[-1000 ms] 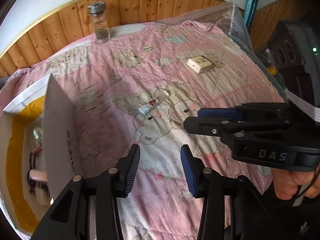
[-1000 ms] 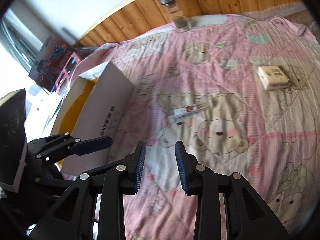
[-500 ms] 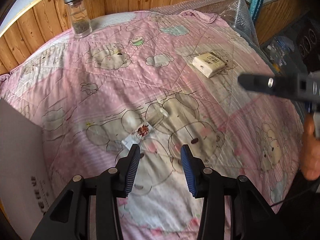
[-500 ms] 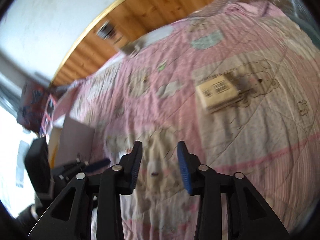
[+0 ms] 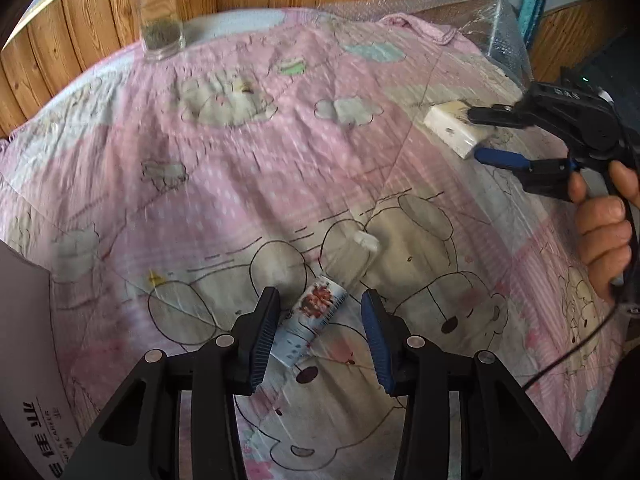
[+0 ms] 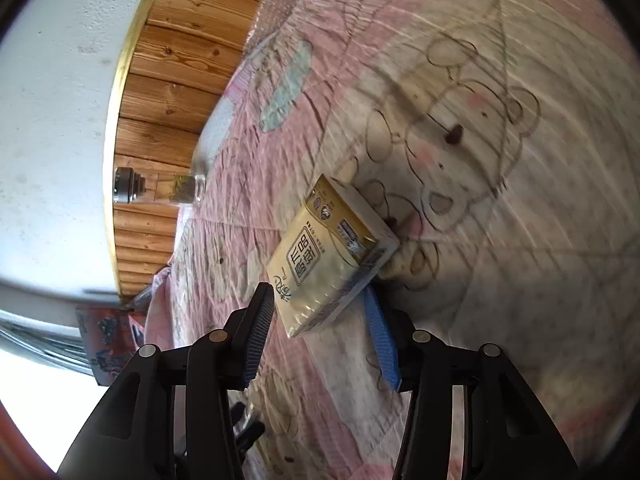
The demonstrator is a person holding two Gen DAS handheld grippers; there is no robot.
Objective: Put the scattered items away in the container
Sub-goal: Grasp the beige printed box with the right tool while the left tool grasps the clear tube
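Note:
A small white tube [image 5: 314,318] with a red print and a white cap lies on the pink bear quilt [image 5: 248,168]. My left gripper [image 5: 320,330] is open, and the tube's lower end lies between its fingertips. A yellow tissue pack [image 6: 334,258] lies flat on the quilt [image 6: 520,240]. My right gripper [image 6: 322,330] is rolled on its side and open around the pack's near end. In the left wrist view the tissue pack [image 5: 452,128] sits at the right with the right gripper [image 5: 486,134] straddling it. The container's white wall [image 5: 28,340] shows at the lower left.
A glass jar [image 5: 158,12] with a metal lid and dark contents stands at the quilt's far edge by the wood panelling, also seen as the jar [image 6: 160,190] sideways. Bubble wrap [image 5: 480,20] covers the far right corner. A person's hand [image 5: 604,220] holds the right gripper.
My left gripper moved forward until its fingertips flank the tube. My right gripper swung right, rolled sideways and closed in on the tissue pack.

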